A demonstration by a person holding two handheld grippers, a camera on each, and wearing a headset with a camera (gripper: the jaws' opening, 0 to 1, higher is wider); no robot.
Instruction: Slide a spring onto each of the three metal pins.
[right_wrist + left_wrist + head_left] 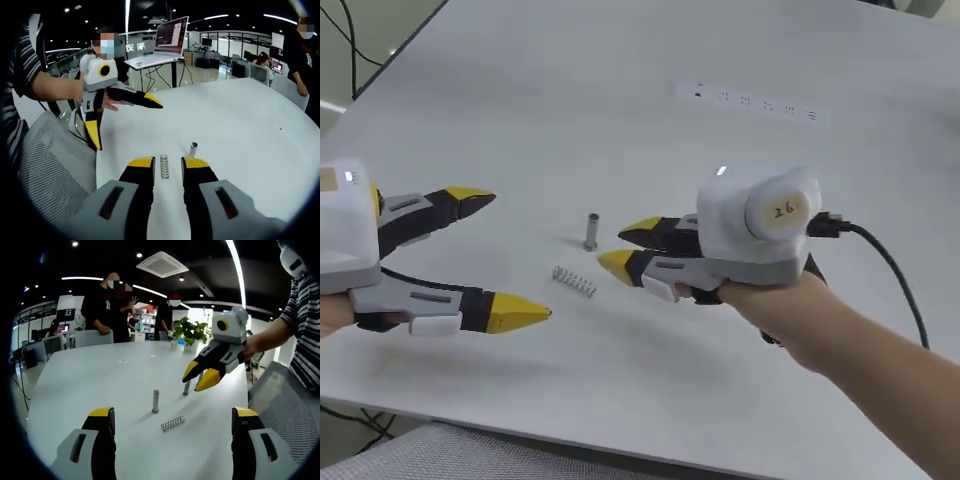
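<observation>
steel coil spring (574,281) lies loose on the white table (620,60) near the short upright metal pin (592,231), your right gripper (610,248) narrowly parted and empty just behind it, left gripper (518,255) spread wide and empty, so pickup looks next: pinch the coil, then stand it over the pin.

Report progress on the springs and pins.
Done: nothing visible; the pin stands bare. In hand: nothing; the spring lies loose before the open right gripper, left gripper open too. Left: grasp that spring and slide it on.
</observation>
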